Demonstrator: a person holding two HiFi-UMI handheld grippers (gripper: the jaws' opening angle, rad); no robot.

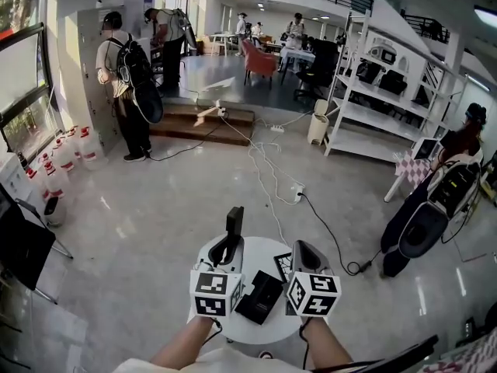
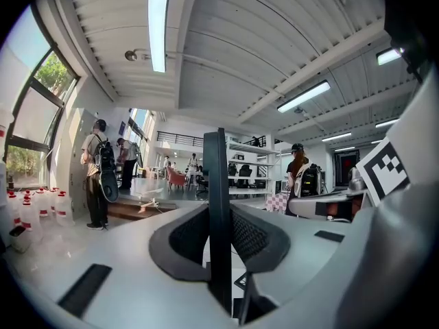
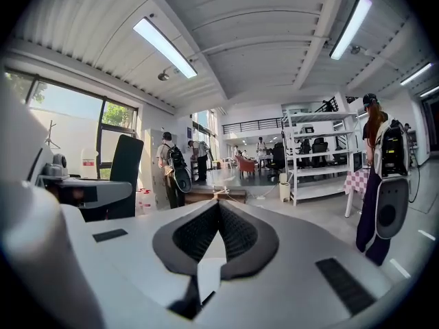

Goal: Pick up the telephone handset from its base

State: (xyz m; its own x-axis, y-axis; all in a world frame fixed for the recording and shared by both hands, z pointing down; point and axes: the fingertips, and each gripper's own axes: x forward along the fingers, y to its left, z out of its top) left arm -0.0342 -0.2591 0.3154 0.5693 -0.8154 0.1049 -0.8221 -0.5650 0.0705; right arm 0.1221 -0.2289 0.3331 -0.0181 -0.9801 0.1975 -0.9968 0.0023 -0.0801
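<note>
**Task status: lift stage**

1. Check the left gripper (image 1: 225,253). Its jaws are closed on the black, flat, slab-shaped telephone handset (image 1: 234,222). In the left gripper view the handset stands edge-on and upright between the two dark ribbed pads, which press on it from both sides.

2. Check the right gripper (image 1: 303,249). Its jaw tips meet and nothing is between them. It carries no load and sits to the right of the base, just above it.

3. Locate the black rectangular telephone base (image 1: 260,296). It lies on the round white table (image 1: 262,255), between your two grippers and nearer to you than the jaw tips.

4. Confirm separation. The handset is above the base and to its left, apart from it, with no contact showing. Treat the pick-up as done in substance: the handset is gripped and off its cradle.

5. Remaining work: judged to be little. Keep the left jaws clamped and keep the handset clear of the base. The grip is on the lower part of the slab, so watch for it tipping.

6. No cord between handset and base can be made out, so do not assume free travel away from the base.
</note>
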